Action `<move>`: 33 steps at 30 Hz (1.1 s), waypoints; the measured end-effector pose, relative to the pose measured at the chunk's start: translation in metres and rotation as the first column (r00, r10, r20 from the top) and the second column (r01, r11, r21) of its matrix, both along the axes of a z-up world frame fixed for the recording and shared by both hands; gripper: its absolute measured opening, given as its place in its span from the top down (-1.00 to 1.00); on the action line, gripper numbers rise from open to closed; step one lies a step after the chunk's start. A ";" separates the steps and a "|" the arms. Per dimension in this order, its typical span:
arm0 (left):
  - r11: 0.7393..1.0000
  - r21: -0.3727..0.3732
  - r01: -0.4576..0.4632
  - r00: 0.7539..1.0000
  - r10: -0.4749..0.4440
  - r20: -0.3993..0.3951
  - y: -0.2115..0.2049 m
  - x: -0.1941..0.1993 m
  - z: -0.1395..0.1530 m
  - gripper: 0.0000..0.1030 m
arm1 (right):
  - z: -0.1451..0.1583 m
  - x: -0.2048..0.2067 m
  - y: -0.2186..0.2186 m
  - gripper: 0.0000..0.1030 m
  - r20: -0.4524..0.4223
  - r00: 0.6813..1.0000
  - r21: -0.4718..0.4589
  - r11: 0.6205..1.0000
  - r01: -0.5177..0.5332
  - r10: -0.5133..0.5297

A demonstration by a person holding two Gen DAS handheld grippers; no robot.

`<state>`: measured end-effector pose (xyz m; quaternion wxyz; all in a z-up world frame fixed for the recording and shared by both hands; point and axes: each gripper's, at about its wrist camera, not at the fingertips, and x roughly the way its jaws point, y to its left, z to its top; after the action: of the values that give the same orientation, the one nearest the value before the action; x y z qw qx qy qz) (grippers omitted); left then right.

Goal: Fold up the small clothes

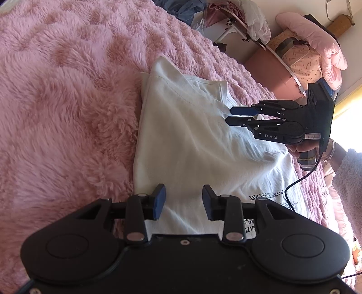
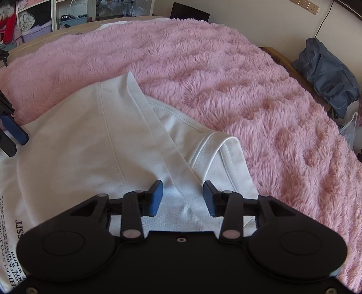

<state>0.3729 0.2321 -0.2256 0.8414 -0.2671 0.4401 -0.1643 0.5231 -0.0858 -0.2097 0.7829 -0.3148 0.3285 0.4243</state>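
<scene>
A white T-shirt [image 1: 187, 140] with black printed text lies partly folded on a fluffy pink blanket [image 1: 67, 90]. One side is folded over the body, and a sleeve [image 2: 217, 149] sticks out to the right. My left gripper [image 1: 183, 202] is open and empty, hovering over the shirt's lower edge. My right gripper [image 2: 182, 196] is open and empty above the folded edge near the sleeve. It also shows in the left wrist view [image 1: 230, 116], held over the shirt's right side. The left gripper's fingertips [image 2: 13, 133] show at the left edge of the right wrist view.
The pink blanket [image 2: 248, 90] covers the bed all around the shirt. A grey bag [image 2: 328, 72] sits off the bed's far right. Shelves with clothes [image 2: 34, 18] stand at the back left. A folding table and pink bedding [image 1: 312, 45] stand beyond the bed.
</scene>
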 end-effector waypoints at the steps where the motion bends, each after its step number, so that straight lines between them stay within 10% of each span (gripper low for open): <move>1: 1.000 -0.005 -0.002 1.000 0.002 -0.002 0.001 0.000 -0.001 0.31 | 0.001 0.000 0.000 0.36 -0.017 1.000 0.008 1.000 -0.008 0.008; 16: 1.000 -0.019 -0.008 1.000 0.007 -0.022 0.004 0.002 -0.002 0.28 | -0.004 -0.002 0.005 0.78 -0.090 0.995 -0.006 1.000 -0.030 0.030; 33: 1.000 0.008 -0.025 1.000 0.025 0.002 -0.002 -0.002 0.003 0.27 | 0.011 0.002 0.011 0.98 0.100 0.993 0.030 0.998 0.064 -0.067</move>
<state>0.3704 0.2299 -0.2222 0.8449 -0.2692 0.4366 -0.1521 0.5250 -0.0750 -0.1990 0.8161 -0.3147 0.2929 0.3863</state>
